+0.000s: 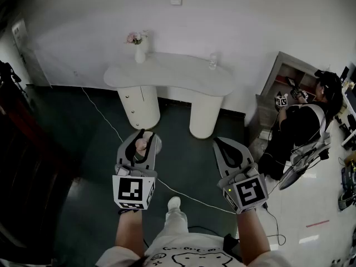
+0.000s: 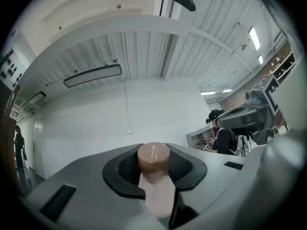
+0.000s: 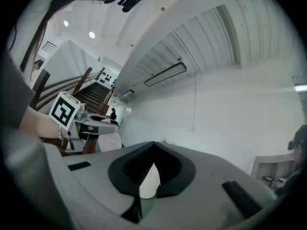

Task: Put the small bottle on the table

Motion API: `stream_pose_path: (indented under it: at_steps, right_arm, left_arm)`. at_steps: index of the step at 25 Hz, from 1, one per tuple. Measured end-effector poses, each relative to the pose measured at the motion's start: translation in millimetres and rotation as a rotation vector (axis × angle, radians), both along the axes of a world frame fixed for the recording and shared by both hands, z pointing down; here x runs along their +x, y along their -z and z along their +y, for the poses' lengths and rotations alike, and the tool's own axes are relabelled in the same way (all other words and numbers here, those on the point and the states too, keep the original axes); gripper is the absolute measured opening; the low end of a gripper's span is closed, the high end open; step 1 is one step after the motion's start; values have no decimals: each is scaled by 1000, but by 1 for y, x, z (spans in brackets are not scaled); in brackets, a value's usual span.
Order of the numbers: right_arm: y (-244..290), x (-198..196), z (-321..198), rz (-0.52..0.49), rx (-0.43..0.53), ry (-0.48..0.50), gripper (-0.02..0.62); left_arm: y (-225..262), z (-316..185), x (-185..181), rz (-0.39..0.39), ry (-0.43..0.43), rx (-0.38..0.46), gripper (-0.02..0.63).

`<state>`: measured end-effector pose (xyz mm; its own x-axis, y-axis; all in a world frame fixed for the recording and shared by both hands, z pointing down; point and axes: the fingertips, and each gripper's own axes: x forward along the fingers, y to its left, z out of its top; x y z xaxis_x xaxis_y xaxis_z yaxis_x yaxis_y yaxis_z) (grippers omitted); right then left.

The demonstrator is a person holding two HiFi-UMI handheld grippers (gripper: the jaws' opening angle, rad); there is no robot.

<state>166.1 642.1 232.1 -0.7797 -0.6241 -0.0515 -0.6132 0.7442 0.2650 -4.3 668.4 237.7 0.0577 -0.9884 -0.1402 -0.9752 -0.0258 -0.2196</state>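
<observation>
A small pale bottle (image 1: 141,145) with a brown round cap sits between the jaws of my left gripper (image 1: 143,136), which is shut on it and held over the dark floor. In the left gripper view the capped bottle (image 2: 153,158) stands up between the black pads. My right gripper (image 1: 221,143) is level with it on the right, jaws together with nothing in them; the right gripper view shows only a thin pale slit between the pads (image 3: 136,169). The white curved table (image 1: 172,77) stands ahead against the wall, well beyond both grippers.
On the table stand a vase of pink flowers (image 1: 139,46) at its left and a small clear item (image 1: 212,62) at its right. A white cable (image 1: 105,118) crosses the floor. A person in black (image 1: 300,127) sits at the right by a shelf.
</observation>
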Motion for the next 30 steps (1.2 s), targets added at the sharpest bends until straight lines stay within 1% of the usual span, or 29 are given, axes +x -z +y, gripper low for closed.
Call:
stream_pose_path:
  at_steps: [5,9,13,17,21,26,30]
  right_arm:
    - [-3,-11,-47,7,-9,-17,-5]
    - [-3,-24,-90,-24,-24,-20,-5]
    - [-4,-48,-141,-9,-34,-42,-5]
    - [-6,-72,-184,2,-25,-60,-5]
    - [-5,-97,-228,7,-39,-87,-5]
    - [-5,-118,-260,4,-46,-102,-5]
    - [-12,-124,-273,8,-47,-101,-5]
  left_arm:
    - [0,-49,-16,13,-6,-1,112]
    - [-2,-97,-32,16,-26,-7,112]
    - [-3,-152,-53,6,-56,-15,112]
    - [-5,-201,-75,14,-78,-7,112]
    - [-2,-248,-99,16,-105,-15,112]
    - [4,-285,-122,16,-113,-10,112]
    - [-3,-296,-131,23,-105,-8,112]
